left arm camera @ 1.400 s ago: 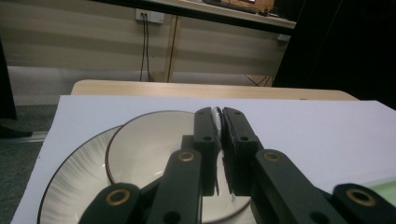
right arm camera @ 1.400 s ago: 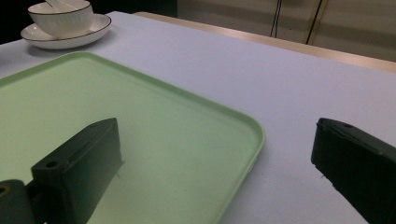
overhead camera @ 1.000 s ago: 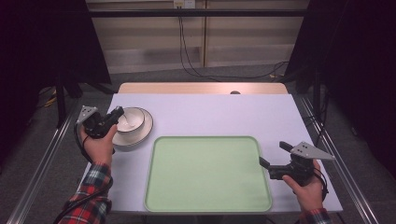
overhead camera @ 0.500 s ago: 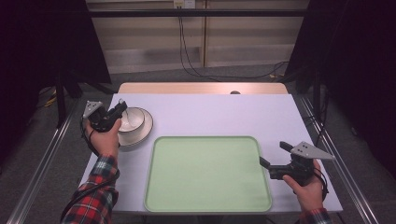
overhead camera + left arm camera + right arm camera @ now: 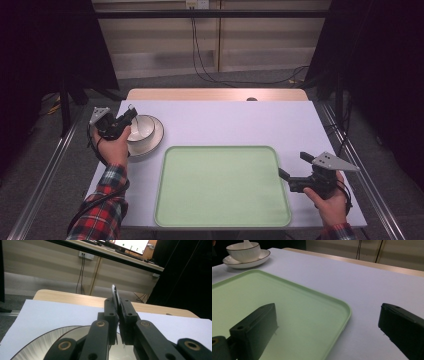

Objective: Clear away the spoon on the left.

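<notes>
**Bowl rim gripped, tray still bare**

From the high view, you are holding the left gripper (image 5: 127, 116) at the near-left rim of the bowl (image 5: 142, 131), which is sitting in its saucer (image 5: 156, 140) just off the tray's (image 5: 222, 220) far-left corner. Bowl and saucer are both resting on the table (image 5: 240, 120); nothing is lying on the tray yet. Your right gripper (image 5: 292, 170) is waiting at the tray's right edge, with its jaws pointing over the rim.

In the left gripper view, your jaws are pinching the bowl's thin rim (image 5: 115, 293), which is standing up between the pads (image 5: 110, 312); the bowl's inside (image 5: 75, 333) is curving away below them. So the grasp looks made, and the lift is the part not yet done.

In the right gripper view, your right gripper's (image 5: 327, 332) jaws are standing spread wide, one over the tray (image 5: 287, 305), the other over the table beside it, holding nothing. The bowl (image 5: 243, 251) is showing well beyond the tray's far corner, with something white, too small to tell, sticking out of it.

I judge you are at the start: the bowl is caught, and carrying it over and setting it down on the tray, perhaps the saucer too, is still ahead of you.
</notes>
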The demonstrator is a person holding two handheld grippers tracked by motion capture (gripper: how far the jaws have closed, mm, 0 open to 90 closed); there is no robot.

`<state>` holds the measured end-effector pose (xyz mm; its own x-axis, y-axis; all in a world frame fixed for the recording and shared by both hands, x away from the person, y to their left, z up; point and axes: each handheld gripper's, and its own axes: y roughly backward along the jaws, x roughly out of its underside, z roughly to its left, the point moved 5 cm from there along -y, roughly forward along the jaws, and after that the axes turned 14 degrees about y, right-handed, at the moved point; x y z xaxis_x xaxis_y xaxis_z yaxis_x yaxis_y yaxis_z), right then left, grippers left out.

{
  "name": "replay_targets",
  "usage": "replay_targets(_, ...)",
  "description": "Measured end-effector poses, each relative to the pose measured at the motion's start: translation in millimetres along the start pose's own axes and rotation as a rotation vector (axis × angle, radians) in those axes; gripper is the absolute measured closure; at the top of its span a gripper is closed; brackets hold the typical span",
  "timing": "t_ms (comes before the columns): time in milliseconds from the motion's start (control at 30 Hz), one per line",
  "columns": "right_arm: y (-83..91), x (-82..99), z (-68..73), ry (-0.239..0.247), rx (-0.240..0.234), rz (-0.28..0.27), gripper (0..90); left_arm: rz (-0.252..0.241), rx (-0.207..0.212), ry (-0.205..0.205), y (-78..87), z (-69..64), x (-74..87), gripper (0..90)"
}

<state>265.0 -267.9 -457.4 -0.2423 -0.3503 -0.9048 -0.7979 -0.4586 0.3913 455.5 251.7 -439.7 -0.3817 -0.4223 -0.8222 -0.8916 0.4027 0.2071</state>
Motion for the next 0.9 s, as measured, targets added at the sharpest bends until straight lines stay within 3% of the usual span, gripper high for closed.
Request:
replay_targets(233, -0.1, 0.2, 0.5, -0.004, -0.002, 0.003, 1.7, 0.003, 0.021, -0.001, 5.2, -5.2, -6.5, 85.7)
replay_targets(300, -0.1, 0.2, 0.4, -0.004, -0.001, 0.003, 1.7, 0.017, 0.035, -0.018, 9.1, -6.8, -9.9, 85.7)
replay_targets(533, -0.8, 0.3, 0.6, 0.004, -0.004, 0.001, 1.7, 0.006, 0.053, -0.001, 16.3, -10.4, -17.3, 85.7)
replay_targets(567, -0.6, 0.2, 0.8, 0.002, -0.002, 0.004, 1.7, 0.014, 0.054, -0.022, 17.9, -10.1, -18.8, 85.7)
replay_targets(900, -1.1, 0.9, 0.6, 0.005, -0.007, 0.007, 1.7, 0.02, 0.087, -0.018, 24.5, -24.9, -33.2, 85.8)
